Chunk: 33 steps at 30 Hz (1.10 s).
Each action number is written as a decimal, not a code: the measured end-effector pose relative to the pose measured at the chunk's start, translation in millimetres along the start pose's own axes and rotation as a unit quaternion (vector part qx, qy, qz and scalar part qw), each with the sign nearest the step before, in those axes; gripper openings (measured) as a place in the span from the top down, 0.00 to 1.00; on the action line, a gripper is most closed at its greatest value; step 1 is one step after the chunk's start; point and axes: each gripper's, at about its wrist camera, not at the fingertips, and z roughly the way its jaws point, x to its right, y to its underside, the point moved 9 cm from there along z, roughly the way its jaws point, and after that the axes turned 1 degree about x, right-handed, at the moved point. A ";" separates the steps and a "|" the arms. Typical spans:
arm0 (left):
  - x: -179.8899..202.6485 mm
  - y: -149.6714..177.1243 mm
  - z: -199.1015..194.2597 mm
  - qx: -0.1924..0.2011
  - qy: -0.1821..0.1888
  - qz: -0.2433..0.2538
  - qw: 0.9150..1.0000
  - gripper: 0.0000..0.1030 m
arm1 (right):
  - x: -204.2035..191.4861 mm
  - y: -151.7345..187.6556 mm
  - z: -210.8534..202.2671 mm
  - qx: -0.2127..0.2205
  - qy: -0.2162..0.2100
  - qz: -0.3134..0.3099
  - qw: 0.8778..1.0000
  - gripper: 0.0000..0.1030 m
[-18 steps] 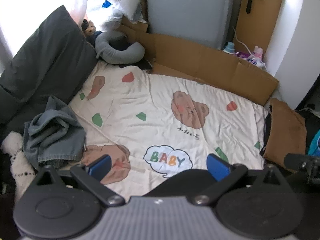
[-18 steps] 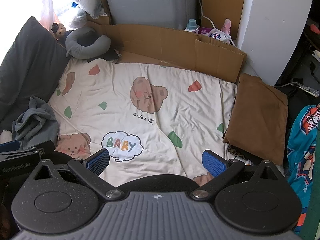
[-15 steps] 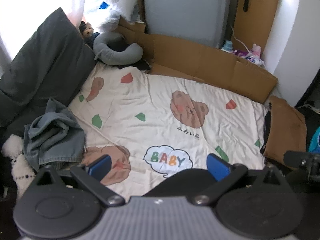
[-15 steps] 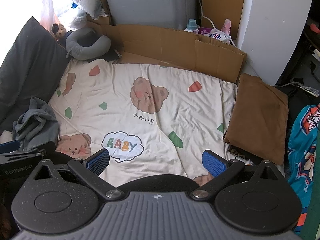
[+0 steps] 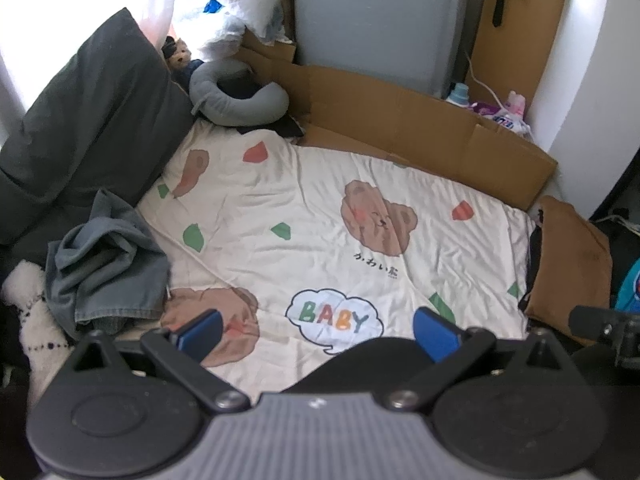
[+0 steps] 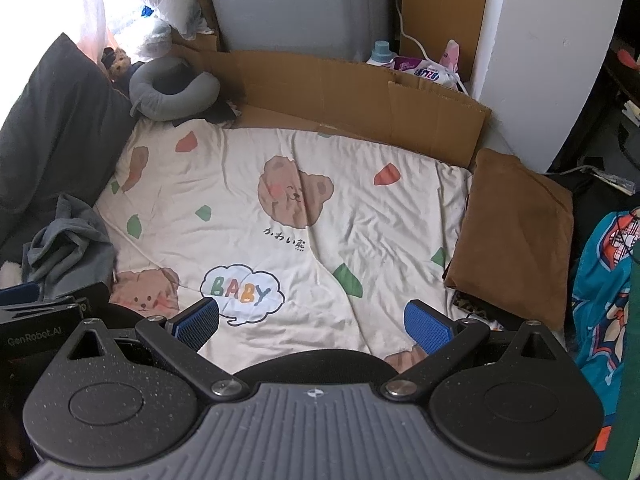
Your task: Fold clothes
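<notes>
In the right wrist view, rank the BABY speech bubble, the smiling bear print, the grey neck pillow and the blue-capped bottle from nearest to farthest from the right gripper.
1. BABY speech bubble, just ahead of the right gripper, slightly left.
2. Smiling bear print, mid-blanket.
3. Grey neck pillow, far left corner.
4. Blue-capped bottle, at the back behind the cardboard.

Blown-out upper-left daylight, fisheye-warped edges

Both hand-held grippers wide open
</notes>
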 end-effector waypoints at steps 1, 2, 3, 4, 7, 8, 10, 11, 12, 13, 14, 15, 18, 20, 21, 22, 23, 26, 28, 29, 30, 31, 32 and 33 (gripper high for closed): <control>-0.2 -0.1 -0.2 0.001 -0.001 0.001 1.000 0.01 | -0.1 -0.1 0.0 0.000 -0.001 0.000 1.000 0.02; -1.2 0.3 -0.3 0.001 -0.001 -0.001 1.000 0.01 | 0.3 0.0 0.1 -0.001 -0.003 0.002 1.000 0.01; -1.3 0.2 -0.1 0.001 0.000 -0.003 1.000 0.01 | 0.1 -0.1 0.1 -0.001 -0.004 0.003 1.000 0.01; -1.5 0.2 0.0 0.001 0.001 -0.005 1.000 0.01 | 0.9 -0.2 0.1 -0.002 -0.005 0.004 1.000 0.01; -1.2 0.0 -0.8 0.002 0.004 -0.006 1.000 0.01 | 1.1 -0.5 -0.4 -0.001 -0.006 0.006 1.000 0.01; -1.3 -0.3 -0.6 0.002 0.003 -0.006 1.000 0.01 | 0.9 -0.4 -0.4 -0.001 -0.006 0.005 1.000 0.01; 6.4 2.4 -0.8 0.003 -0.003 -0.008 1.000 0.01 | 1.6 -0.1 -0.3 -0.001 -0.006 0.005 1.000 0.01; 11.6 4.4 -1.0 0.004 -0.006 -0.010 1.000 0.01 | 1.7 -0.1 -0.1 -0.001 -0.006 0.005 1.000 0.01; 11.4 4.0 -0.9 0.004 -0.006 -0.010 1.000 0.01 | 1.7 -0.1 0.0 -0.002 -0.006 0.005 1.000 0.01; 11.5 3.8 -0.9 0.004 -0.005 -0.010 1.000 0.01 | 1.7 0.0 0.2 -0.002 -0.007 0.005 1.000 0.01; 12.7 3.9 -1.0 0.004 -0.005 -0.010 1.000 0.01 | 1.6 0.0 0.4 -0.002 -0.007 0.005 1.000 0.01; 11.6 3.5 -0.9 0.004 -0.005 -0.010 1.000 0.01 | 1.5 -0.3 0.3 -0.002 -0.007 0.006 1.000 0.01; 10.3 2.7 -0.5 0.003 -0.004 -0.009 1.000 0.01 | 3.3 -0.2 0.7 -0.002 -0.007 0.006 1.000 0.01; 8.4 3.0 -0.2 0.002 -0.001 -0.010 1.000 0.01 | 4.3 -0.1 1.0 -0.002 -0.007 0.006 1.000 0.01; 8.6 3.0 0.1 0.000 0.002 -0.011 1.000 0.01 | 4.2 -0.3 1.1 -0.002 -0.007 0.006 1.000 0.01; 7.7 2.8 0.4 -0.001 0.003 -0.011 1.000 0.01 | 4.3 -0.1 1.3 -0.001 -0.007 0.006 1.000 0.01; 6.8 2.6 0.6 -0.002 0.004 -0.012 1.000 0.01 | 4.4 0.2 1.4 -0.001 -0.007 0.006 1.000 0.01; 5.7 2.4 0.9 -0.004 0.003 -0.012 1.000 0.01 | 4.0 0.6 1.0 -0.001 -0.008 0.006 1.000 0.01; 6.1 2.2 0.7 -0.004 0.001 -0.010 1.000 0.01 | 4.8 1.1 1.0 0.000 -0.009 0.007 1.000 0.01; 7.1 2.5 0.7 -0.004 0.002 -0.010 1.000 0.01 | 5.3 1.2 1.1 -0.001 -0.010 0.007 1.000 0.01; 8.7 3.6 0.8 -0.005 0.003 -0.011 1.000 0.01 | 5.4 1.3 1.3 -0.001 -0.010 0.007 1.000 0.01; 10.3 4.5 0.9 -0.005 0.005 -0.012 1.000 0.01 | 5.5 1.3 1.4 -0.002 -0.010 0.007 1.000 0.01; 11.1 4.8 1.2 -0.007 0.009 -0.014 1.000 0.01 | 5.4 1.2 1.5 -0.002 -0.009 0.007 1.000 0.01; 10.1 4.7 2.0 -0.009 0.011 -0.016 1.000 0.01 | 5.2 1.2 1.3 -0.001 -0.008 0.007 1.000 0.01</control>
